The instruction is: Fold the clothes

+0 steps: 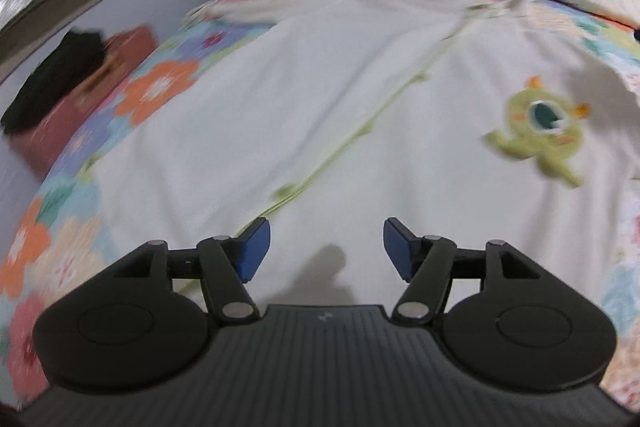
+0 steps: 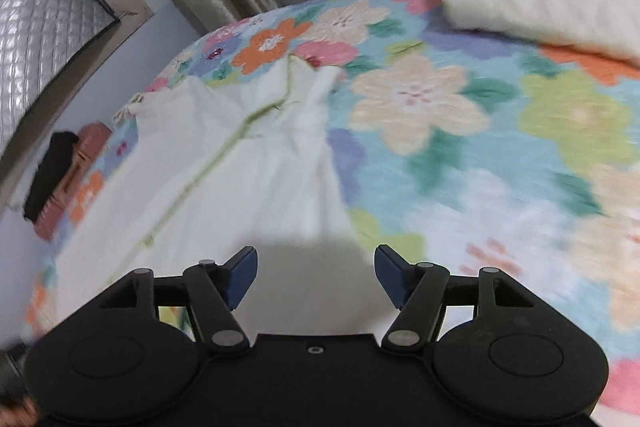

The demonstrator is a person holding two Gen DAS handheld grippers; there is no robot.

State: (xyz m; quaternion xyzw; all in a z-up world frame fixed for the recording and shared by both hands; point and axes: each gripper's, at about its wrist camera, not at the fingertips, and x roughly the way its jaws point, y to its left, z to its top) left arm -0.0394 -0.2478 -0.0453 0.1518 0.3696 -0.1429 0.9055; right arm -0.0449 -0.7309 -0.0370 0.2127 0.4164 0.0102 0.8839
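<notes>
Both claws, the left gripper and the right gripper, stand spread and empty; before the next fold, pinch cloth edges only, not the floral bedspread beneath; the white baby garment, green-trimmed with a green monster patch, lies flat just ahead of both.

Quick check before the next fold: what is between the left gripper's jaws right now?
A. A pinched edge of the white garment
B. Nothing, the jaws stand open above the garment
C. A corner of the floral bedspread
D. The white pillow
B: the left gripper has its blue pads apart with only a gap between them, above the flat white garment.
</notes>
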